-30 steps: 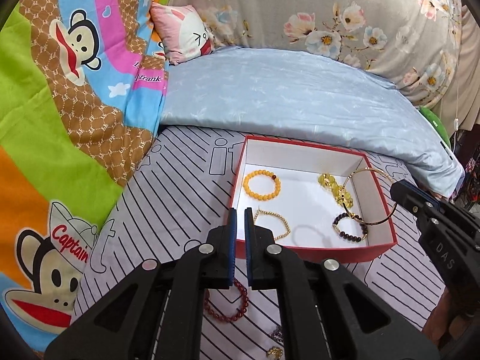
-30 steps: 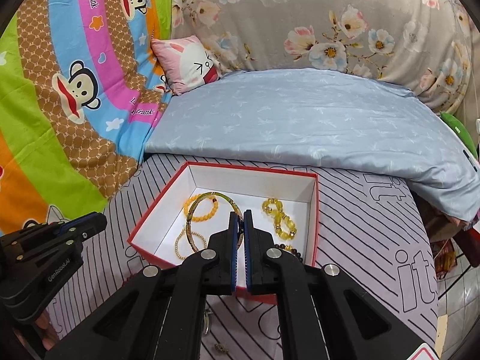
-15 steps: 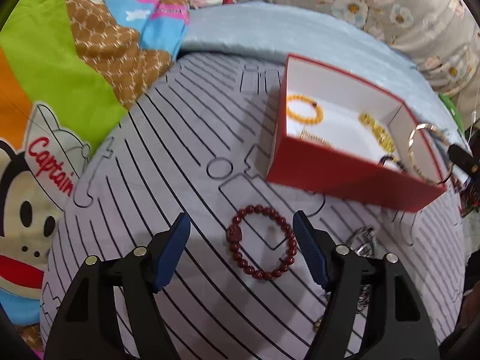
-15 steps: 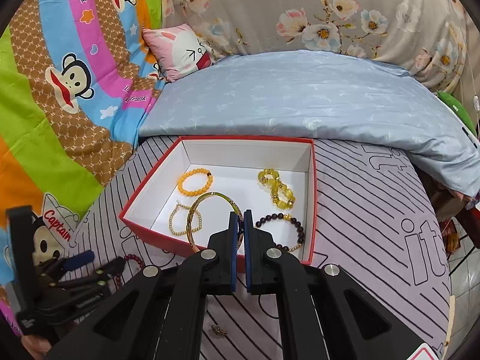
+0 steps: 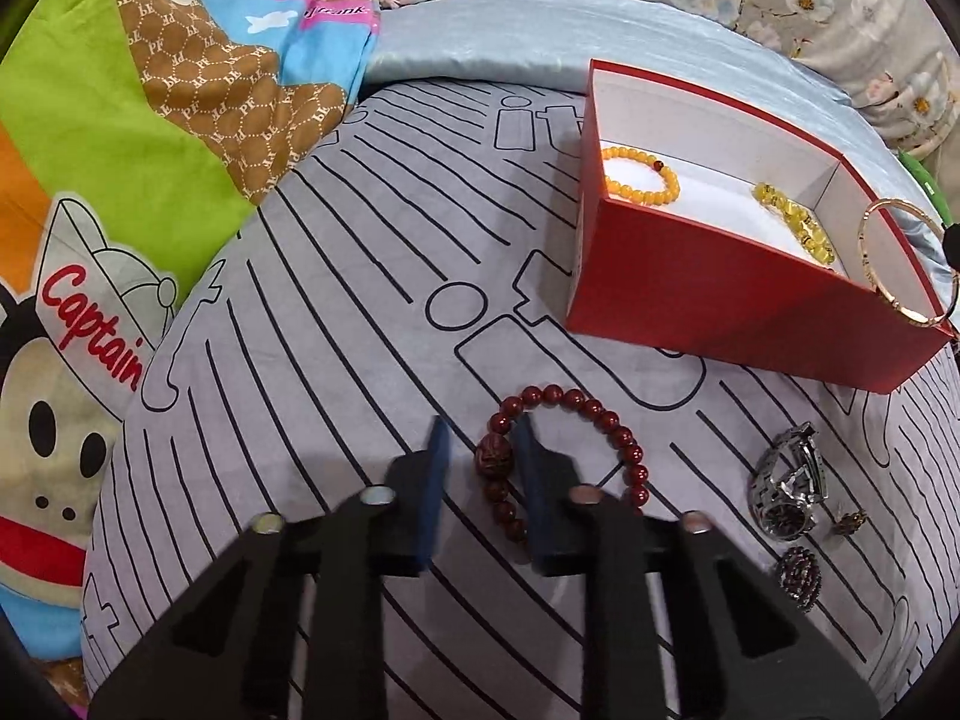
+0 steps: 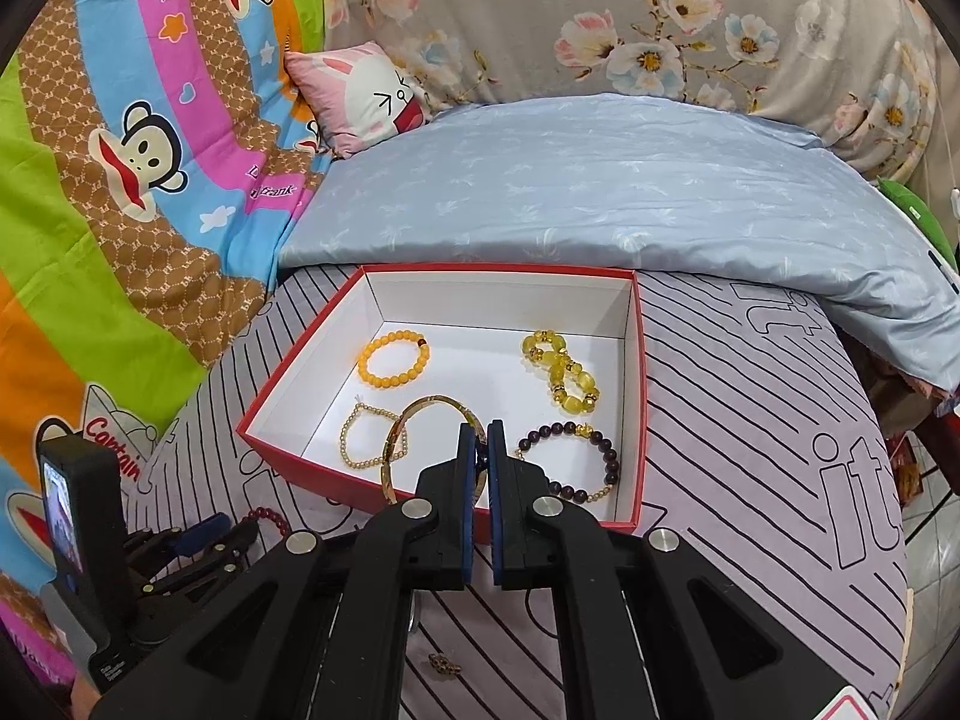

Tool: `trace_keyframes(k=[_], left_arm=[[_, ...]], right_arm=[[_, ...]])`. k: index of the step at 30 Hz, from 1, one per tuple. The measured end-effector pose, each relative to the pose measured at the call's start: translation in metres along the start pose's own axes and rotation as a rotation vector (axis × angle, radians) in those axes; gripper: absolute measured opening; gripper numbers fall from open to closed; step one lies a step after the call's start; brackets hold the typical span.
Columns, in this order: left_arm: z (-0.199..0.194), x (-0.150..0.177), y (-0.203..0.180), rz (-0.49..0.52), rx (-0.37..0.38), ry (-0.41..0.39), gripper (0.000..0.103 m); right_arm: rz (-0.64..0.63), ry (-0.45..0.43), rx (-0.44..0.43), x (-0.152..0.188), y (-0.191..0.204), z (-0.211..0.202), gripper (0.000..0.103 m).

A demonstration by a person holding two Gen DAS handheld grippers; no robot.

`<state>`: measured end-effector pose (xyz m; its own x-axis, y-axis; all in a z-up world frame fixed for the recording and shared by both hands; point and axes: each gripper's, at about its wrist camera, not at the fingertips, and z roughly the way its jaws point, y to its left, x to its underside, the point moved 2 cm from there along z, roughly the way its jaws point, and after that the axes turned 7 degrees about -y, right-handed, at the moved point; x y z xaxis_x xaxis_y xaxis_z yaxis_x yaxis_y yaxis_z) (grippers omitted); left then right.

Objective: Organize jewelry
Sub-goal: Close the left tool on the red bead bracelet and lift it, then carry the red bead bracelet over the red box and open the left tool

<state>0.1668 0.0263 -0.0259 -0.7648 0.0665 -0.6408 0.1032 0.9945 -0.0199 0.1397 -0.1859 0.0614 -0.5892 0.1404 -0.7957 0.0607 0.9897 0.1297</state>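
Left gripper is spread open, low over the striped bedsheet, jaws straddling one side of the red bead bracelet. The large carved bead sits in the gap between the fingers; can't tell if either pad touches it. Bracelet is a loop of glossy dark-red round beads, lying flat on the sheet just in front of the red box.

Right gripper is clamped on the gold bangle, a thin rigid ring, shiny gold with a greenish inner face, held on edge over the front part of the box.

Box is red outside, white inside. In it, seen from the right wrist view:
- orange bead bracelet, back left
- chunky yellow bead bracelet, back right, twisted into a figure eight
- thin gold bead chain, front left
- dark purple bead bracelet with a gold charm, front right

Loose on the sheet right of the red bracelet: a metal watch and two small pieces, a dark round brooch and a small gold item.
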Motion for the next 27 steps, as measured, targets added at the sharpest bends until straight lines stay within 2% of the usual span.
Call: trace_keyframes(k=[10,19,27], left_arm=[[-0.028,-0.02,-0.006,-0.008,0.051,-0.061,0.012],[-0.07,-0.075,-0.024,0.011,0.111,-0.19,0.012],[-0.072,-0.125,-0.049,0.031,0.16,-0.251,0.012]], right_arm=[[0.005,0.001,-0.003,-0.004,0.0,0.005,0.004],[-0.018,-0.032,0.001,-0.027,0.003,0.011,0.0],[-0.023,-0.05,0.027,-0.049,-0.004,0.025,0.0]])
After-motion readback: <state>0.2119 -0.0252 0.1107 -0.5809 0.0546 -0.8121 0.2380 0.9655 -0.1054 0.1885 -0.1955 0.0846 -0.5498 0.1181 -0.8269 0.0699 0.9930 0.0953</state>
